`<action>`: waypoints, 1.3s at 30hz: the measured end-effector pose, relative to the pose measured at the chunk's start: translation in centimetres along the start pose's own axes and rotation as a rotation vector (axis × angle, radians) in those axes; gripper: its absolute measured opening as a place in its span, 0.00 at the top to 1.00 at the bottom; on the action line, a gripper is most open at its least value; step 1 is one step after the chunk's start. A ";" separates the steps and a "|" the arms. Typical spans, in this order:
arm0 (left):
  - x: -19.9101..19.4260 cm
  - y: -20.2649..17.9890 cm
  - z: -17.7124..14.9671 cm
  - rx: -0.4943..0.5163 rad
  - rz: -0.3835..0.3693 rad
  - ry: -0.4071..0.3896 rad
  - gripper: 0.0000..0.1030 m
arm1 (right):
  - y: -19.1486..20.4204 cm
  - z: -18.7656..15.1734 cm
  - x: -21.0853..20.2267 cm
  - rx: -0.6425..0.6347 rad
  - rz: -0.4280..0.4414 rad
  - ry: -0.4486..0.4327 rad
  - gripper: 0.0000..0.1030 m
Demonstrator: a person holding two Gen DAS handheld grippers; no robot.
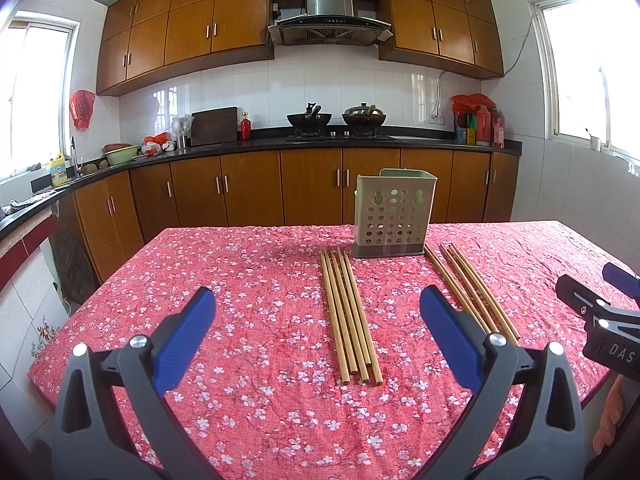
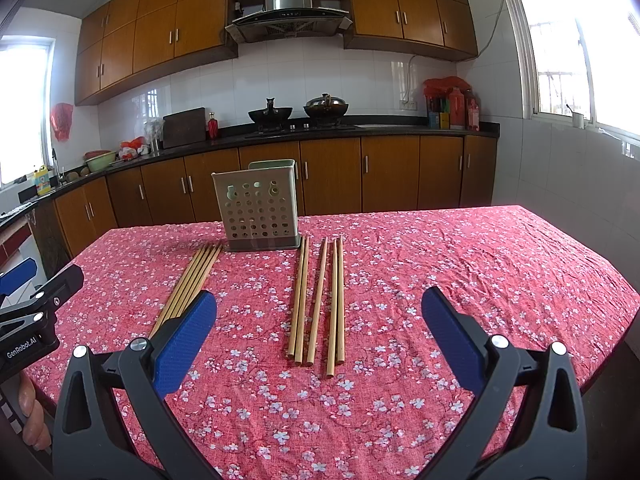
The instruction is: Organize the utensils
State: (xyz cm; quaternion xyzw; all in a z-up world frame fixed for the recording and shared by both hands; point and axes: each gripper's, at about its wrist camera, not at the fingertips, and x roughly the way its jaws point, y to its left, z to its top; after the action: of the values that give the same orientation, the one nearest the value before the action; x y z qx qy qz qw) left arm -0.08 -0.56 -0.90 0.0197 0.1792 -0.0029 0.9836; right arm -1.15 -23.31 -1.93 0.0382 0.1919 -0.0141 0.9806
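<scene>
A pale green perforated utensil holder stands upright at the far middle of the table; it also shows in the right wrist view. Two groups of bamboo chopsticks lie flat in front of it: a left bundle and a right group. My left gripper is open and empty, above the table short of the left bundle. My right gripper is open and empty, above the near ends of the right group.
The table carries a red floral cloth. Its near right edge drops to the floor. The other gripper shows at each view's side. Kitchen counter with stove and woks lies behind.
</scene>
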 end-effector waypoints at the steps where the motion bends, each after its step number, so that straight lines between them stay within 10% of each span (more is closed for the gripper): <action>1: 0.0 0.0 0.0 0.000 0.000 0.000 0.04 | 0.0 0.0 0.0 0.000 0.000 0.000 0.02; 19: 5.5 2.5 -0.9 -0.056 0.089 0.172 0.04 | -2.6 0.3 5.1 0.085 -0.049 0.154 0.03; 27: 10.3 5.5 -1.2 -0.121 0.108 0.323 0.04 | -4.6 -0.1 12.3 0.152 -0.017 0.398 0.64; 39: 14.0 4.8 -1.6 -0.101 0.022 0.427 0.28 | -4.6 -1.1 16.5 0.132 0.003 0.526 0.92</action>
State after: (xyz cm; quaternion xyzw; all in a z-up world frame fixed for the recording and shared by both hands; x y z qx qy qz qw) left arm 12.50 4.34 -7.11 -0.0274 0.3834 0.0213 0.9229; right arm 13.48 -27.97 -9.50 0.1045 0.4385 -0.0147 0.8925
